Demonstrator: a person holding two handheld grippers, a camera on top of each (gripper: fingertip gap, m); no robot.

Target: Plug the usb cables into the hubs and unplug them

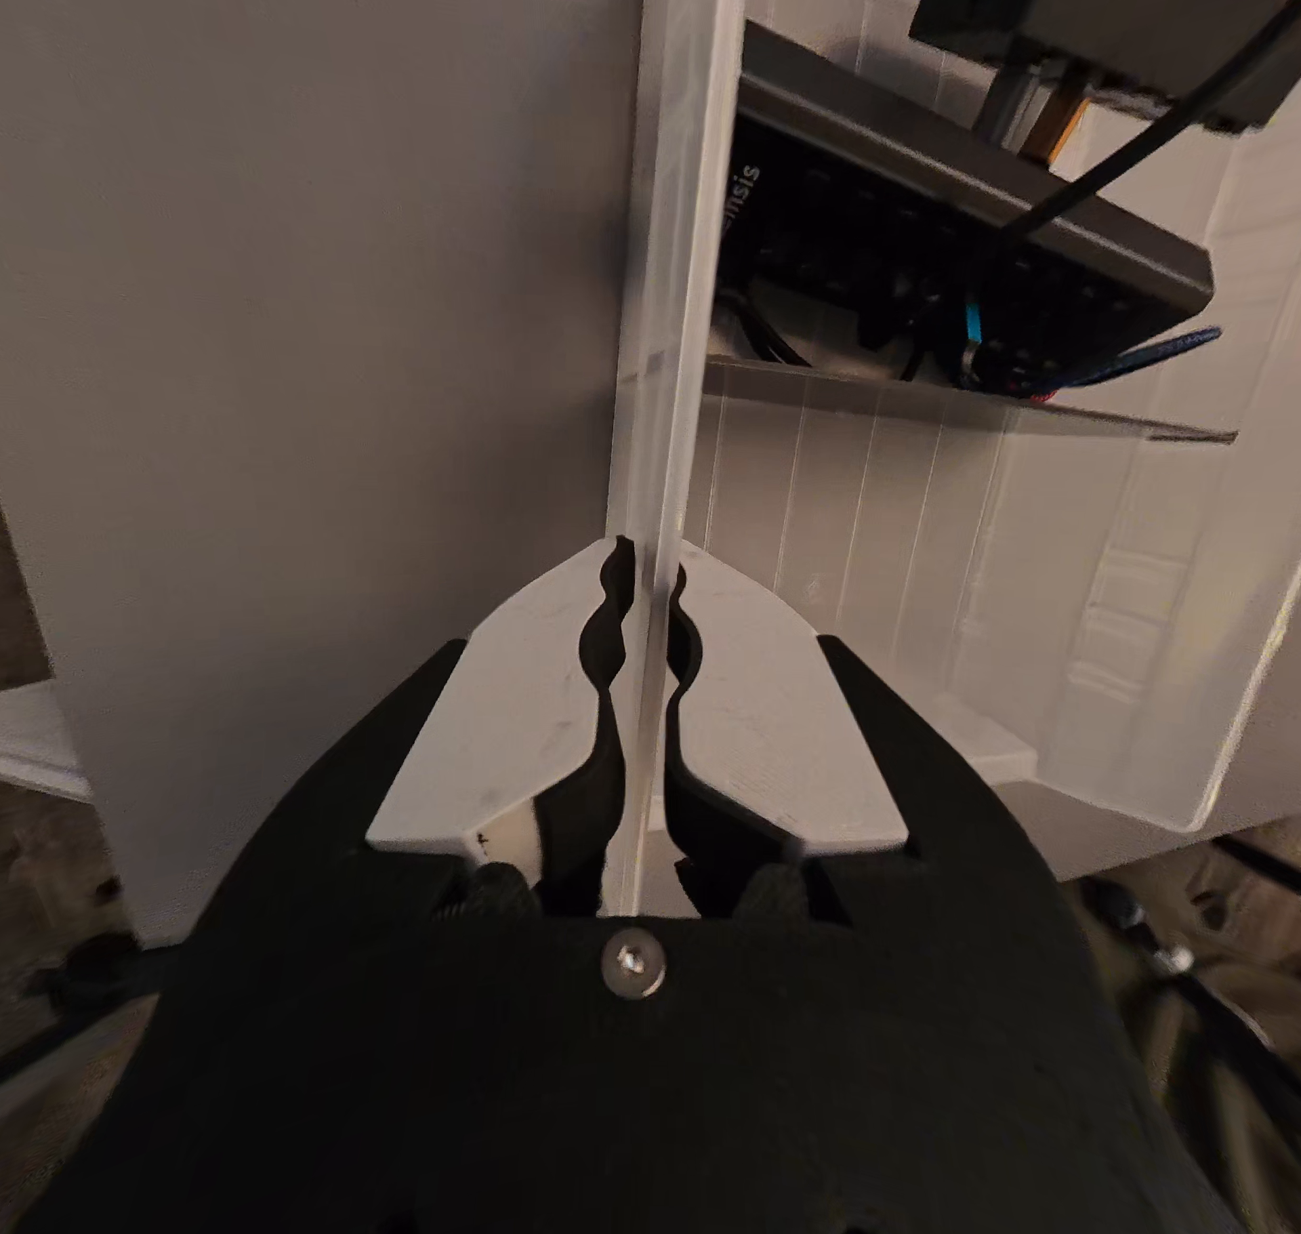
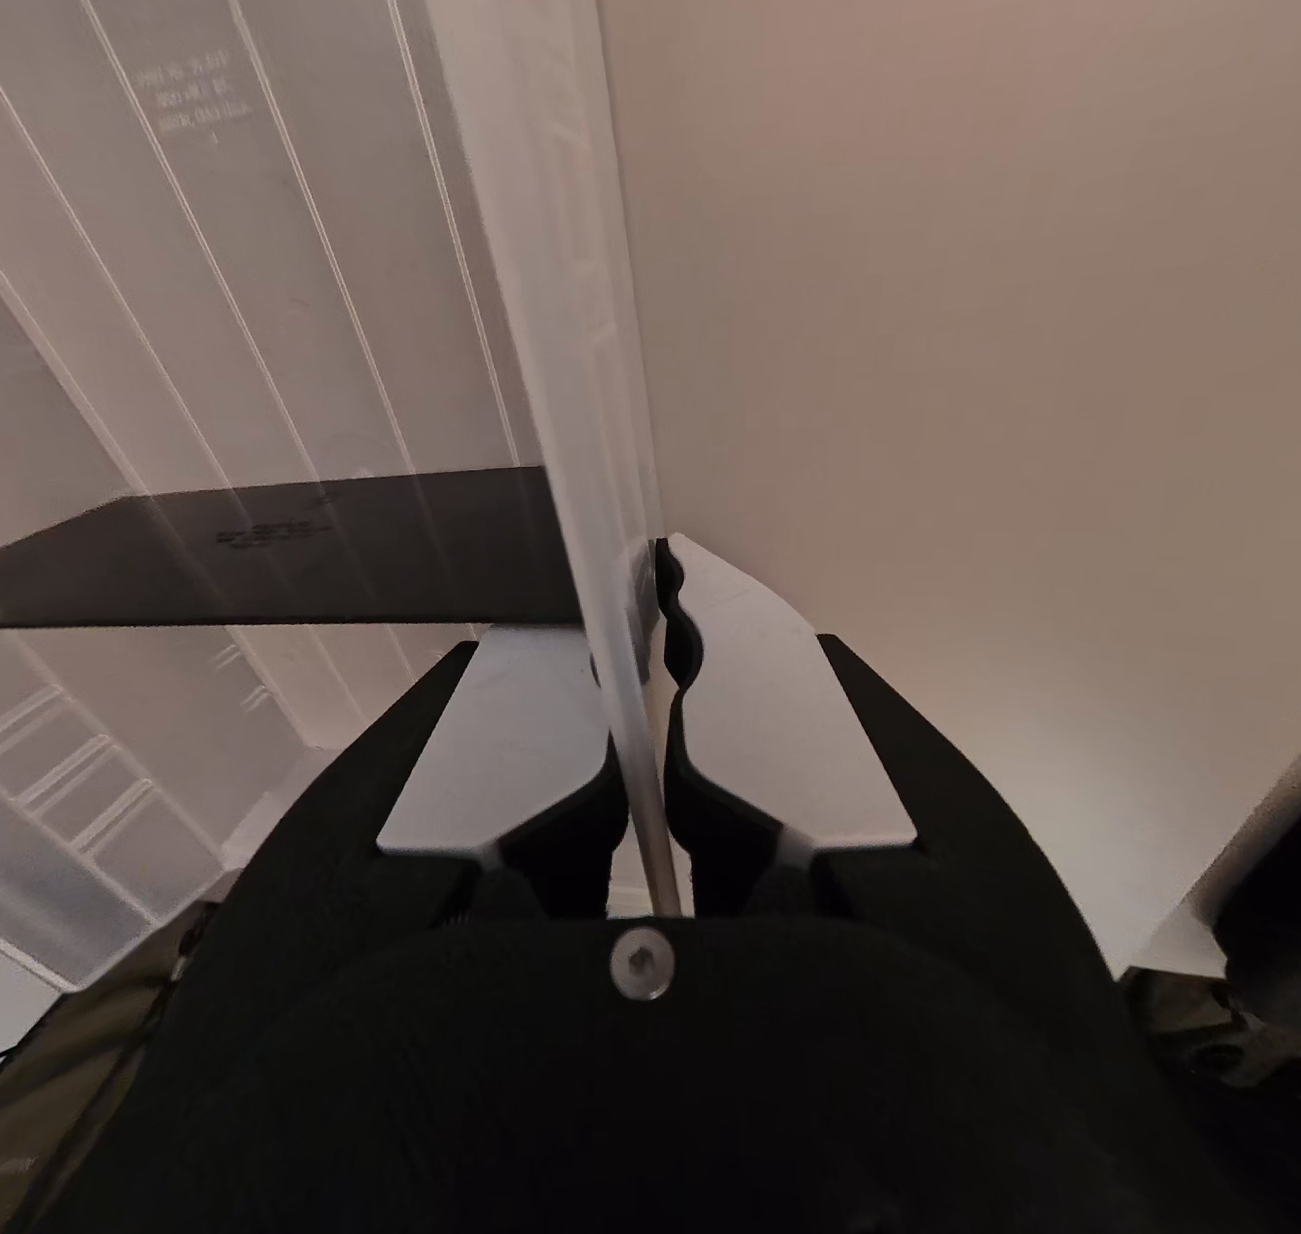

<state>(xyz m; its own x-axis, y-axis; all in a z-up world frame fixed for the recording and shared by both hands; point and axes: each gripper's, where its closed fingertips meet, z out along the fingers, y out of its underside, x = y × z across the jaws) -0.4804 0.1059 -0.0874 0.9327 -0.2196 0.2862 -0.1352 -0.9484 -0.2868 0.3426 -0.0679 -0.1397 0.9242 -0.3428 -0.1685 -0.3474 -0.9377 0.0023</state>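
Left wrist view shows the left hand-held gripper (image 1: 648, 637) pinching the rim of a clear plastic storage bin (image 1: 880, 566), its jaws closed on the thin wall; to the right, inside the bin, a black USB hub (image 1: 985, 228) lies tilted with a knot of cables (image 1: 1000, 348), among them a blue-tipped plug, gathered at its lower edge; a thin black cable (image 1: 1140, 137) crosses above it; white lettering runs along the hub's face, partly hidden and blurred. Right wrist view shows the right hand-held gripper (image 2: 644, 637) likewise clamped on the bin's opposite rim (image 2: 598, 496); a dark slab (image 2: 281, 545), probably the hub's underside, shows through the ribbed wall; faint moulded text on the bin and small print on the slab are too blurred to read. Judging by this, both grippers are occupied with the bin; whether any plugging or unplugging is done cannot be told.
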